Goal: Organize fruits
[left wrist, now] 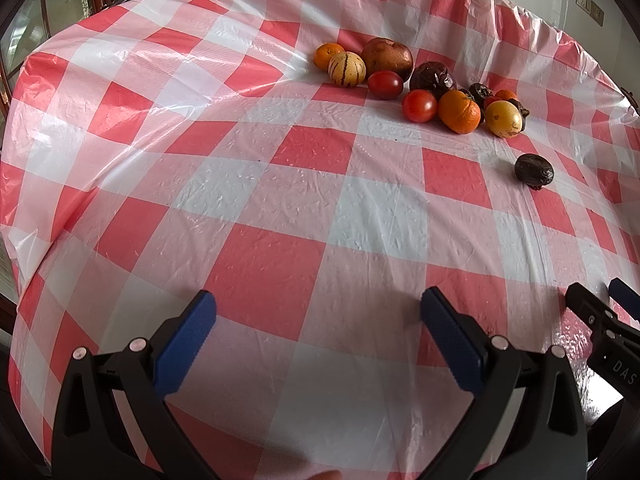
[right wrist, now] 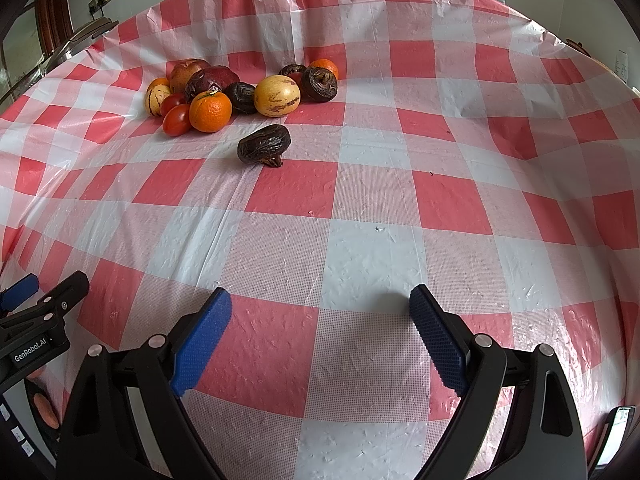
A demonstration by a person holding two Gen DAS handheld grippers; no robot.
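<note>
Evidently sorting not begun: both grippers, left [left wrist: 318,312] and right [right wrist: 320,306], hovering, fingers wide, empty; next, reaching lone dark fruit [right wrist: 264,144] off pile [right wrist: 210,111].

"GenRobot.AI" in white letters on the black body of the left gripper [right wrist: 42,312], seen at the left edge of the right wrist view. "DAS" in pale letters, cut off by the frame, on the black body of the right gripper [left wrist: 600,304], seen at the right edge of the left wrist view. No other legible text, number or sign anywhere else.
</note>
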